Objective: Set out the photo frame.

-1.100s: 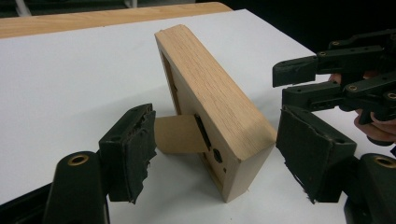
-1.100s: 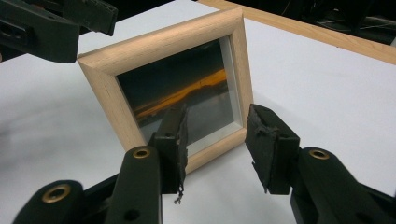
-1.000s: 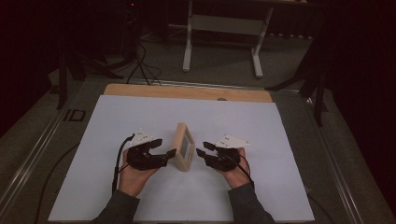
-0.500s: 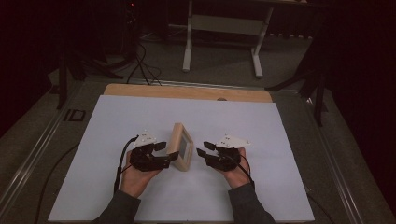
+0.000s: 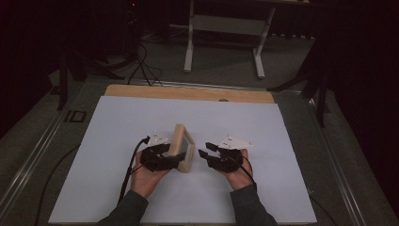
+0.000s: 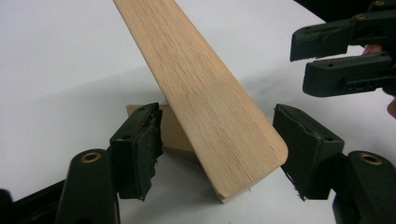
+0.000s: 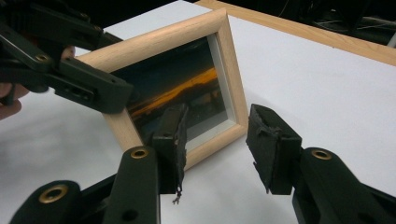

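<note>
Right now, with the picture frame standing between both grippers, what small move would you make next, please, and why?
Probably ease the left gripper shut on the picture frame: the wooden edge sits between its open jaws, untouched, while the right gripper waits open in front.

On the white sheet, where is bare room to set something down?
The white sheet is bare from the wooden frame back to the table's wooden edge, and out to both sides. It is crowded around the frame, between the left hand-held gripper and the right hand-held gripper.
</note>
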A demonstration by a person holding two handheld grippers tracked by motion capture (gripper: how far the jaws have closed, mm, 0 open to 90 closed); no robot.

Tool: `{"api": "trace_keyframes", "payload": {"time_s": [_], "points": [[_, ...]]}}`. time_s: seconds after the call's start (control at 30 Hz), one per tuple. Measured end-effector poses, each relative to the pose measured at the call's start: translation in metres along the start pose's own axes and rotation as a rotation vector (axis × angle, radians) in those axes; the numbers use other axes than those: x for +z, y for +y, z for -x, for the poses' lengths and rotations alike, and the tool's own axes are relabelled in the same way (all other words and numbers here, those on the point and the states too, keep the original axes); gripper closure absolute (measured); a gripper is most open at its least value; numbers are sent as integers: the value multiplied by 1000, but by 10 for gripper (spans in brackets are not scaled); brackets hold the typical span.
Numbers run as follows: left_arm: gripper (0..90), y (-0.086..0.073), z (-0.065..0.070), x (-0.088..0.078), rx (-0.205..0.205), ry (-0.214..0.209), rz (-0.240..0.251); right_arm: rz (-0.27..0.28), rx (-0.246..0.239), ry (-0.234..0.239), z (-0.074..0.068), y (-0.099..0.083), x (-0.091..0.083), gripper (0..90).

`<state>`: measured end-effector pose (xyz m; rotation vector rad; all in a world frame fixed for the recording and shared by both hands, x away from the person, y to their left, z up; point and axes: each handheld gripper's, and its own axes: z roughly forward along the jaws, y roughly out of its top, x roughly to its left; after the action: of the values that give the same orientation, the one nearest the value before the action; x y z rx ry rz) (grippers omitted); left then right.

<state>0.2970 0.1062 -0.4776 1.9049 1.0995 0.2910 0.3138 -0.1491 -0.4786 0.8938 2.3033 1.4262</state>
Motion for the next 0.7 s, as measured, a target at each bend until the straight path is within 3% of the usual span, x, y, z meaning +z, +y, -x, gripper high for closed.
{"api": "trace_keyframes", "payload": {"time_s": [0.27, 0.7], "points": [[462, -2, 0, 2, -10, -21, -7, 9, 7, 3, 1, 1, -2, 532], [508, -2, 1, -1, -10, -7, 3, 23, 15, -3, 4, 3, -7, 522]]}}
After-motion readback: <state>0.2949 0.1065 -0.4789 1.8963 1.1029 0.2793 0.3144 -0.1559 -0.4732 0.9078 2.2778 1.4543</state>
